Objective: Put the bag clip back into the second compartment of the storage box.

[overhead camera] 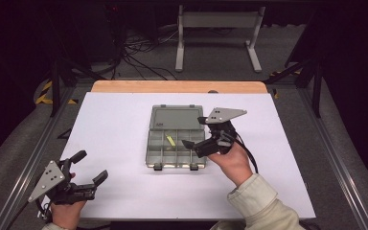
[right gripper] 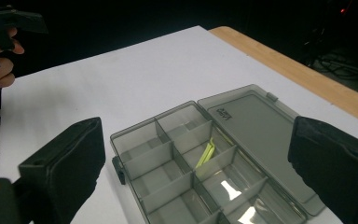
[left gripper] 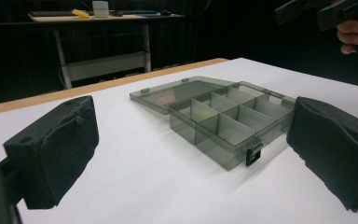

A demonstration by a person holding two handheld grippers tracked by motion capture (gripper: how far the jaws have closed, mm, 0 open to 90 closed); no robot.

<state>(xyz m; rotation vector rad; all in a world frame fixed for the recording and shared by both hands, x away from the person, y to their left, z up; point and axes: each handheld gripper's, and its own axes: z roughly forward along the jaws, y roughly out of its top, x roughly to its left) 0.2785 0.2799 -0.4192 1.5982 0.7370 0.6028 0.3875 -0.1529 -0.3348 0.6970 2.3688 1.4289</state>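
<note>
Inside, the open grey compartment box [overhead camera: 176,143] holds a yellow-green strip [right gripper: 207,152].

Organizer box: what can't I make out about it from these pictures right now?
- High view: the right gripper covers the box's right cells.
- Right gripper view: the near cells are cut off by the bottom edge, one lid corner by a jaw.
- Yellow-green piece: too small to identify.
- Left gripper view: the cell floors sit behind the dividers.
</note>
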